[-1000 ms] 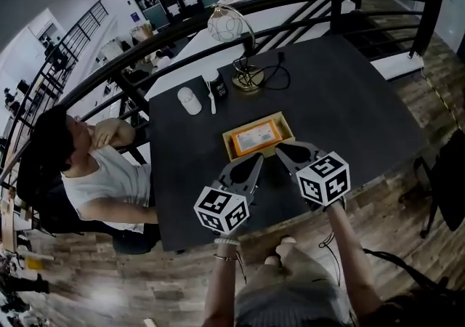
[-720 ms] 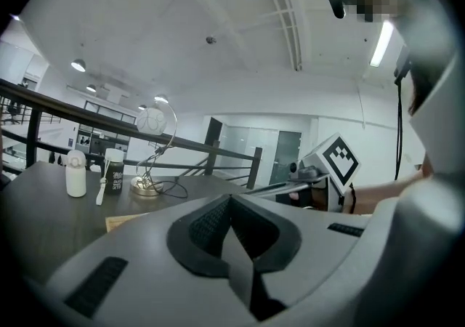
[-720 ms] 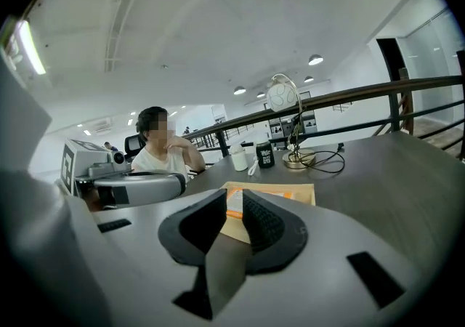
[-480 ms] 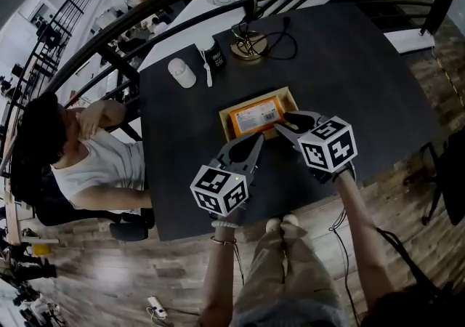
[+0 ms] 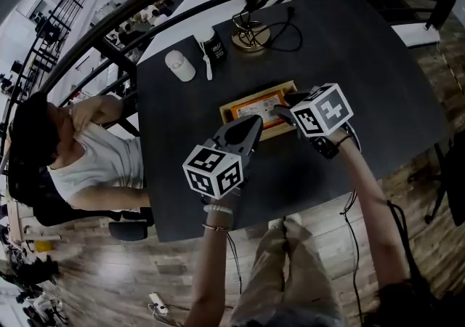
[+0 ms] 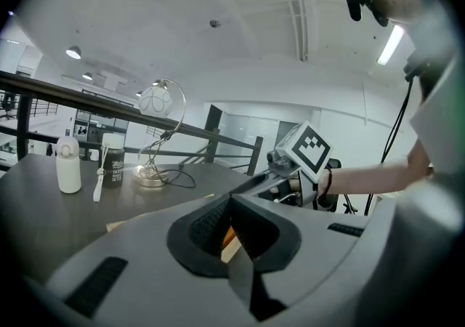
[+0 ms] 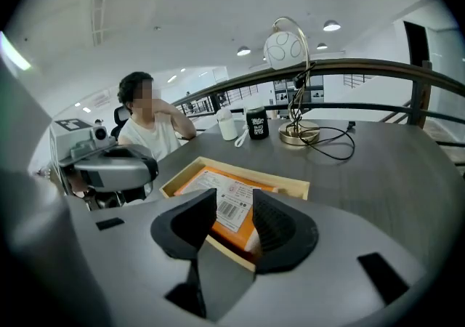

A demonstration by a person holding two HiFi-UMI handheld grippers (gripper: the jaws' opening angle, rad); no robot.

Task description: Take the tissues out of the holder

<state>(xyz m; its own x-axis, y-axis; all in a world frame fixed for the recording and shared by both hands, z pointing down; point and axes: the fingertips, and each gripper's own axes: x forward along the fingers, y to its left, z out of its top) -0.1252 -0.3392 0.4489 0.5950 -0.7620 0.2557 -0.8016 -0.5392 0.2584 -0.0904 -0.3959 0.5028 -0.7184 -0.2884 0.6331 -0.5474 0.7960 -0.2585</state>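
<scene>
A shallow wooden holder (image 5: 231, 109) lies on the dark table, and an orange tissue pack (image 5: 258, 109) with a white label lies flat in it. My right gripper (image 5: 288, 105) hangs over the holder's right end. Its jaws have just been opening and now stand open. In the right gripper view the tissue pack (image 7: 227, 189) shows in the gap of the right gripper (image 7: 234, 211), untouched, inside the holder (image 7: 289, 187). My left gripper (image 5: 252, 126) points at the holder's near edge, jaws together, holding nothing. In the left gripper view the left gripper (image 6: 231, 203) hides most of the pack.
A globe lamp (image 5: 251, 36) with its cable, a dark jar (image 5: 215, 48) and a white bottle (image 5: 180, 65) stand at the table's far side. A seated person (image 5: 80, 155) is at the table's left, by a black railing (image 5: 109, 57).
Both grippers have moved forward and down toward the holder. The right one now reaches over its right end, and its jaws have spread apart.
</scene>
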